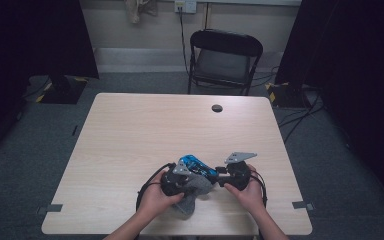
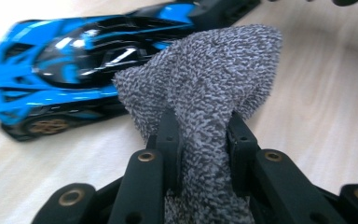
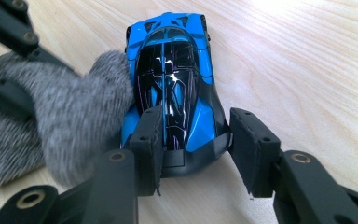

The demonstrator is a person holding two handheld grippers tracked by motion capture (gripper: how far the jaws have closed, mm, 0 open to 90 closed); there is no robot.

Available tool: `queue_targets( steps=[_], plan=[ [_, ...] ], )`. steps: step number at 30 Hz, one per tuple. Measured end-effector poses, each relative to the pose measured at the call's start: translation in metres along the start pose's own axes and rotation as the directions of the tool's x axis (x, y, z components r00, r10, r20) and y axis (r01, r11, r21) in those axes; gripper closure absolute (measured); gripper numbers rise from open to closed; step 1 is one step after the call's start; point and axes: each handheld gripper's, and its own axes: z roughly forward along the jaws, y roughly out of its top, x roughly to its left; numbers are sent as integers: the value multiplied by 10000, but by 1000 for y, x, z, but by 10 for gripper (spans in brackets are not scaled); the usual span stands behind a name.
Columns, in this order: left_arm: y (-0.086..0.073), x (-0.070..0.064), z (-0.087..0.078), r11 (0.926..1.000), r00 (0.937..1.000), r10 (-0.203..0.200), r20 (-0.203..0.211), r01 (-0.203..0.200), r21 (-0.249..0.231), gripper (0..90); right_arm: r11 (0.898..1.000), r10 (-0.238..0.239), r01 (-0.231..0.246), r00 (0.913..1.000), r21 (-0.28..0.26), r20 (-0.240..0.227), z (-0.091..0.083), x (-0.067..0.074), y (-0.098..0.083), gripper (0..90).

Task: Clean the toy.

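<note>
The left gripper is pinching a soft, limp grey cloth against the blue toy car near the worktop's front edge. The right gripper is clamping the car's rigid, slippery tail, probably the safest hold.

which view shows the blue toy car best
The right gripper view: the blue toy car lies lengthwise, sharp, its rear between the right gripper jaws. The left gripper view shows it side-on, blurred, behind the grey cloth pinched by the left gripper. In the high view it is small.
</note>
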Motion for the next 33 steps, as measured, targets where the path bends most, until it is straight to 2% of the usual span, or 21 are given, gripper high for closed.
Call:
queue_targets(
  steps=[6,13,19,25,29,33],
  plan=[
    [-2,13,-7,9998,9989,-189,-422,187,-38,724,10000,8,-8,10000,48,50,0,1,1,562],
    [-3,25,-12,9993,9971,-368,-669,364,-76,724,10000,5,-5,10000,39,49,0,1,1,562],
    [-6,35,-18,9983,9933,-583,-996,574,-117,723,10000,33,-33,10000,33,36,0,1,1,562],
    [-10,47,-25,9961,9882,-879,-1254,876,-80,723,10000,21,-21,10000,27,41,0,1,1,562],
    [-13,58,-30,9942,9812,-1078,-1604,1069,-145,724,10000,29,-29,10000,20,23,0,0,0,562],
    [-15,65,-32,9907,9770,-1356,-1643,1319,-334,724,10000,28,-28,10000,-25,22,0,0,0,562]
  ],
)
